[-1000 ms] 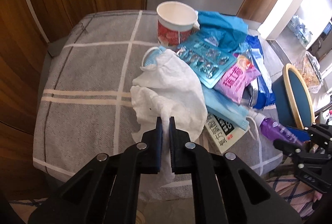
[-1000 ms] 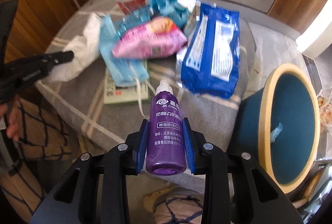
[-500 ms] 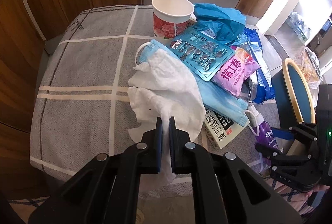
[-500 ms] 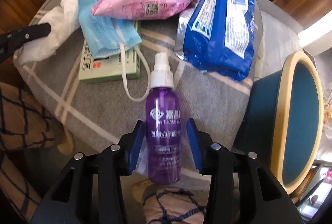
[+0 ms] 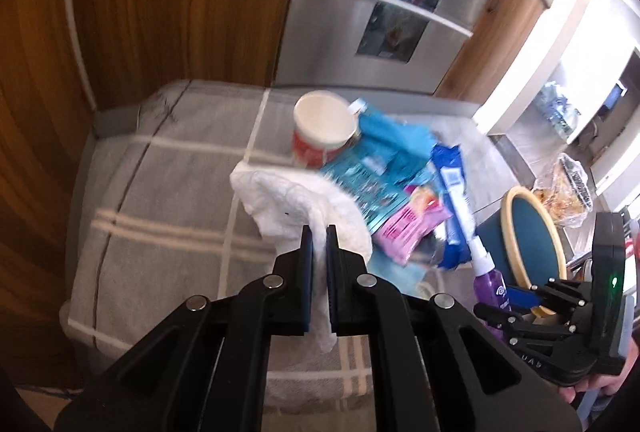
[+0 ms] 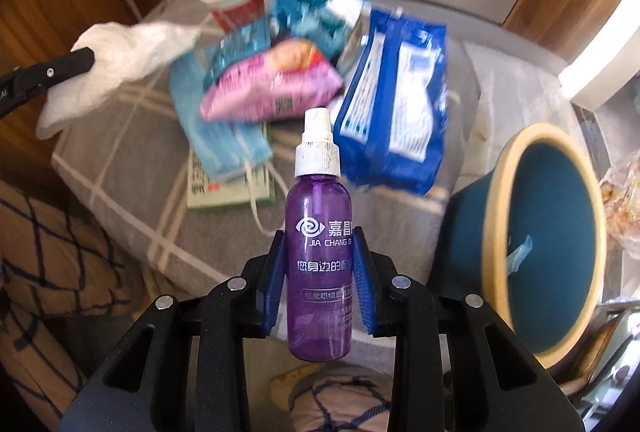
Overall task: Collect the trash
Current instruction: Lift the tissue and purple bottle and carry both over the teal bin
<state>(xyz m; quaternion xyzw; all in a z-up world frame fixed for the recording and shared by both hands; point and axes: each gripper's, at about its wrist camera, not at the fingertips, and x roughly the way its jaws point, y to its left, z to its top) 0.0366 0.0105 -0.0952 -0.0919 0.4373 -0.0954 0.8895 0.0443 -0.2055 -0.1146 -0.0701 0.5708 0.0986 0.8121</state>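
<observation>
Left wrist view, left gripper [image 5: 319,236]: jaws together, clamped on a white paper towel [image 5: 304,200] that hangs between them, lifted so it can be carried off.
Left wrist view, counter [image 5: 168,192]: grey checked cloth; at 12 o'clock a paper cup [image 5: 322,130], at 1 o'clock the pile of wrappers.
Left wrist view, bin [image 5: 528,236]: blue with a yellow rim, at 3 o'clock, probably the place for the trash.
Right wrist view, right gripper [image 6: 319,276]: jaws closing on a purple spray bottle [image 6: 319,252], nozzle pointing away; pads press its sides.
Right wrist view, remaining trash: pink snack bag [image 6: 272,88], blue pack [image 6: 396,104] and face mask [image 6: 224,140] lie on the counter, at 11 to 1 o'clock.
Right wrist view, bin: at 3 o'clock, open mouth near the bottle, so the drop looks short.
</observation>
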